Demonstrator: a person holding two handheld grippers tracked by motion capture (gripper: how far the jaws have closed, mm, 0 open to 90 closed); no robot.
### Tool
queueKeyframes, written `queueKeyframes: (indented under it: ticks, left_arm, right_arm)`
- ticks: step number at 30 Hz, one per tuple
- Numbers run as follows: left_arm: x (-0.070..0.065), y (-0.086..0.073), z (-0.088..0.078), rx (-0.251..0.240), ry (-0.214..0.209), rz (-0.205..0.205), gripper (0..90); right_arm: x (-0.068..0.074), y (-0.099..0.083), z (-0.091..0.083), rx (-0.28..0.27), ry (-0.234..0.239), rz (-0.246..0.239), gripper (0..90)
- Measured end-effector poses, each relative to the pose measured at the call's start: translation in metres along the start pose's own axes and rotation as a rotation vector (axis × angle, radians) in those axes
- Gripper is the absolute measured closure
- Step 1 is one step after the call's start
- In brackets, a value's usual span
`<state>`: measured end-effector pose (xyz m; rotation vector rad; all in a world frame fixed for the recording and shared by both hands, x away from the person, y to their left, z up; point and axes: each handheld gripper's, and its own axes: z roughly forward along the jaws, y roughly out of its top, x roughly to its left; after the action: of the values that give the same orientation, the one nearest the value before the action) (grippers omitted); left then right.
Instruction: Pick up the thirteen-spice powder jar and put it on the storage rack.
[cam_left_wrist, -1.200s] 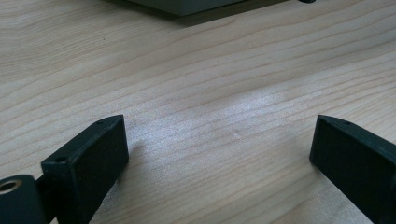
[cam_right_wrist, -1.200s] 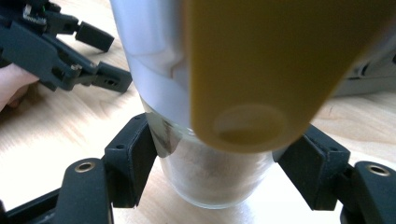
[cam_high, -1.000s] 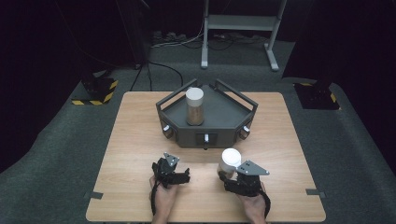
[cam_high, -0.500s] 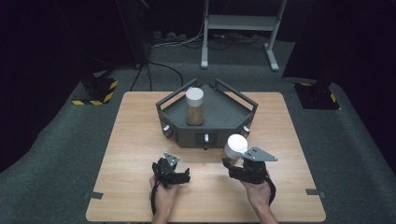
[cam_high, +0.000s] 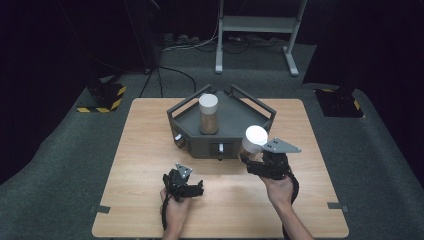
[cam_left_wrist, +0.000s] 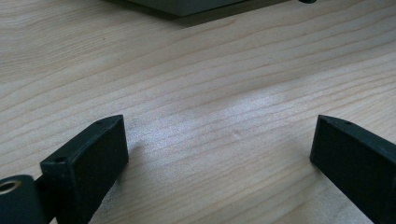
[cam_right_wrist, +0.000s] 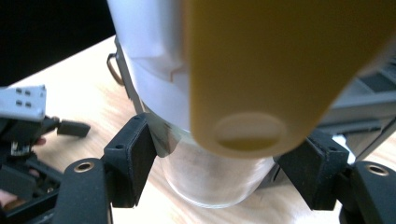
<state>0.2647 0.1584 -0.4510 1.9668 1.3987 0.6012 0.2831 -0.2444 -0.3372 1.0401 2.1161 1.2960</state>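
Note:
A clear jar with a white lid (cam_high: 255, 135) hangs above the table, just right of the tray's front, with my right gripper (cam_high: 251, 156) shut on its glass body. In the right gripper view both black pads press the jar (cam_right_wrist: 215, 177) below the lid, and a blurred yellow shape (cam_right_wrist: 280, 70) covers much of the picture. A second white-lidded jar (cam_high: 208, 114) stands upright inside the dark grey tray (cam_high: 235, 117). My left gripper (cam_high: 183, 175) rests low on the table in front of the tray, its jaws open with bare wood between them (cam_left_wrist: 219, 135).
The wooden table (cam_high: 140, 150) has free room left of the tray and along its front edge. In the right gripper view the left gripper (cam_right_wrist: 28, 135) lies low at the left. Beyond the table are a metal stand (cam_high: 255, 30), floor cables and dark carpet.
My right gripper has lifted the jar off the table and carried it up and slightly right, closer to the tray's front right side. The left gripper has stayed put.

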Motion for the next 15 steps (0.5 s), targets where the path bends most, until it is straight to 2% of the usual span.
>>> queueKeyframes:
  ticks: [15]
  left_arm:
    - [0.0,0.0,0.0,0.0,-0.002,0.001,4.2]
  right_arm:
    - [-0.006,0.032,0.025,-0.012,-0.029,0.024,30.9]
